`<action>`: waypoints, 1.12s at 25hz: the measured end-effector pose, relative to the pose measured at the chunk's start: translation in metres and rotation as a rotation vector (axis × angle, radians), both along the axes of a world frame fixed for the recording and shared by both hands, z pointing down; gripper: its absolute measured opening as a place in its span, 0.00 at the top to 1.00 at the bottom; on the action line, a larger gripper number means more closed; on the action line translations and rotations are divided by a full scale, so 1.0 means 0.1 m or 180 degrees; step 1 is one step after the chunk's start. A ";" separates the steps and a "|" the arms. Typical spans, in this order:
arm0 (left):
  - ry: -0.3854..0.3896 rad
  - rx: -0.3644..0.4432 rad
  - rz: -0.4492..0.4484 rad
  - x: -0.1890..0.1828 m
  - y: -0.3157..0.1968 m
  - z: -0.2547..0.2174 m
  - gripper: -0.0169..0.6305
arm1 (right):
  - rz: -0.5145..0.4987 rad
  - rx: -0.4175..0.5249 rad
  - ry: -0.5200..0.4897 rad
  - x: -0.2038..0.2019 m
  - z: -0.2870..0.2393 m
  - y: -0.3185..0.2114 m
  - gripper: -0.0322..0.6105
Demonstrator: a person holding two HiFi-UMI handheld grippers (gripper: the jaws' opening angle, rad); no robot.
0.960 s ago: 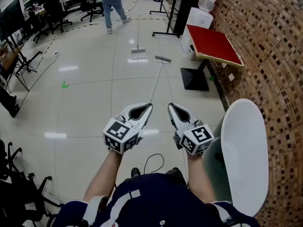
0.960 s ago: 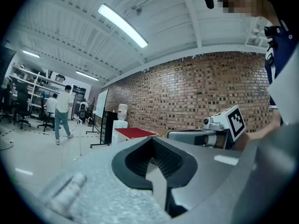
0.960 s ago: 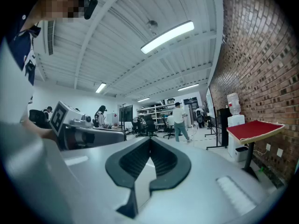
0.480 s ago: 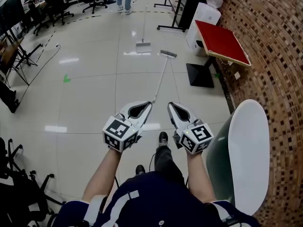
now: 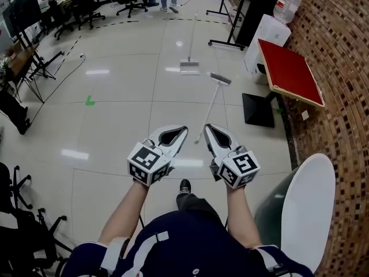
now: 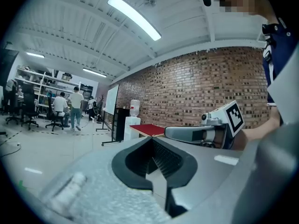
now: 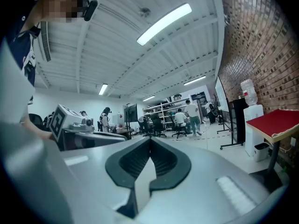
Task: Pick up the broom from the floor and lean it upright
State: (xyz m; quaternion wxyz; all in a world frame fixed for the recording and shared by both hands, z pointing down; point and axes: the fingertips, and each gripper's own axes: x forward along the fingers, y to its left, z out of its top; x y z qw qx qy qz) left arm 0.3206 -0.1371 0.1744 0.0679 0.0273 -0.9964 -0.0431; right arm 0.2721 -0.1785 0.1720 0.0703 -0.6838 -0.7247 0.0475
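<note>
2 grippers: left gripper (image 5: 182,130) and right gripper (image 5: 210,130) are riding side by side ahead of the person's body, both pointing roughly level toward 12 o'clock.
Jaws: each pair is pressing together, dark ribbed pads meeting, pinching nothing.
Broom: broom (image 5: 210,105) is lying flat on the floor (image 5: 115,114) just beyond the jaw tips, handle end nearest, head (image 5: 220,78) pointing toward 1 o'clock.
Step in hand: approaching; the task is seemingly only starting.
Doing it well: spreading 1 pair of jaws before stooping, tipping them downward, and taking the near handle end square across the pads is looking wisest, with the other gripper catching higher up for steadying the swing upright.
Leaning spot: brick wall (image 5: 346,97) is running along 3 o'clock, seemingly the nearest support.
Materials: handle is looking thin, pale, smooth and round, so likely rolling or slipping; head is appearing flat and grey; floor is gleaming as glossy tile, probably giving little friction.
</note>
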 end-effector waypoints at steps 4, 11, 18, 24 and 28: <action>0.0029 -0.0036 -0.0043 -0.38 0.35 -0.04 0.97 | -0.0093 -0.0050 0.0063 -0.41 -0.03 0.43 0.94; 0.0081 -0.0093 -0.0142 -0.83 0.97 -0.13 0.97 | -0.0222 -0.0074 -0.0083 -0.91 -0.19 1.13 0.94; -0.0004 -0.0147 -0.0015 -1.12 1.93 -0.18 0.97 | -0.0045 0.0045 -0.0105 -1.18 -0.07 1.94 0.94; -0.0028 -0.0259 0.0351 -1.32 2.90 -0.15 0.97 | 0.0273 0.0148 -0.0197 -1.37 -0.08 2.84 0.94; 0.0038 -0.0179 0.0621 -1.43 3.40 -0.07 0.97 | 0.0579 0.0188 -0.0201 -1.50 -0.12 3.33 0.94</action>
